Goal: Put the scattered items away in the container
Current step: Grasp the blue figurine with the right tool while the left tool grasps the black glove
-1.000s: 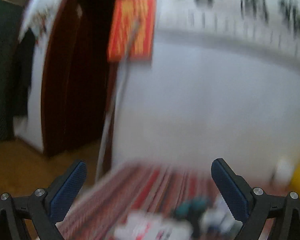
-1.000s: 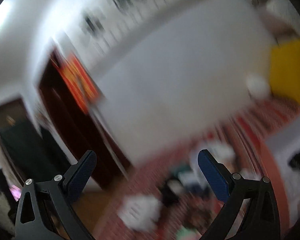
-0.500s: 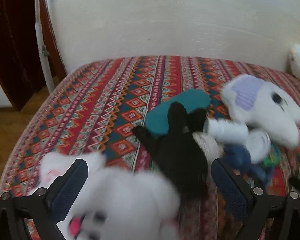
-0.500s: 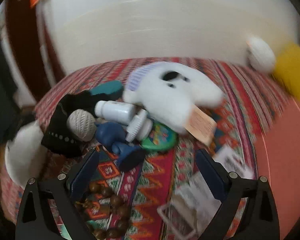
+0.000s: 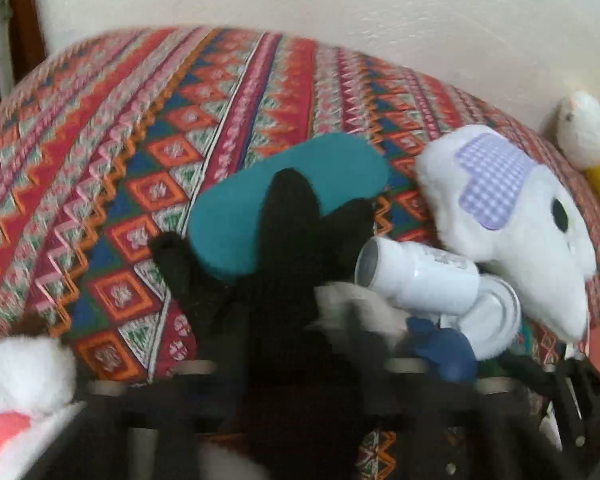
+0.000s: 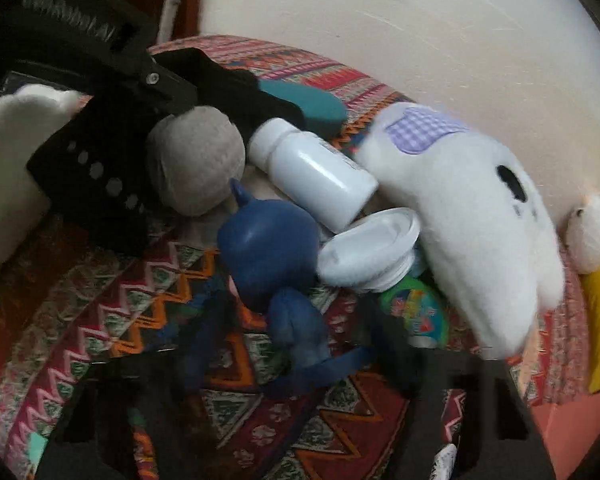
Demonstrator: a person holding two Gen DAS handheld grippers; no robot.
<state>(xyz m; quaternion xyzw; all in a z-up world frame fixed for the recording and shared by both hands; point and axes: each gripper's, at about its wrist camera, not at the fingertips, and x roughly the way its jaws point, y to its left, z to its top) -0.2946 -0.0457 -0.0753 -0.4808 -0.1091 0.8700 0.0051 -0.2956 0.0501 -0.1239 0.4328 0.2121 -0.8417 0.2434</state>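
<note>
Right wrist view: my right gripper (image 6: 284,376) is a dark blur low over the patterned cloth (image 6: 100,320); I cannot tell how its jaws stand. A blue rubber bulb (image 6: 268,240) lies just ahead, touching a grey ball (image 6: 196,164), a white bottle (image 6: 312,168) and a white lid (image 6: 368,244). A black glove (image 5: 284,248) overlaps a teal case (image 5: 260,208) before my equally blurred left gripper (image 5: 300,392). A white plush (image 6: 468,200) crowds the right side.

Blue rubber bulb (image 6: 266,246) lying between grey ball (image 6: 196,164) and white lid (image 6: 370,244); white bottle (image 6: 312,172) touching plush toy (image 6: 472,208).
</note>
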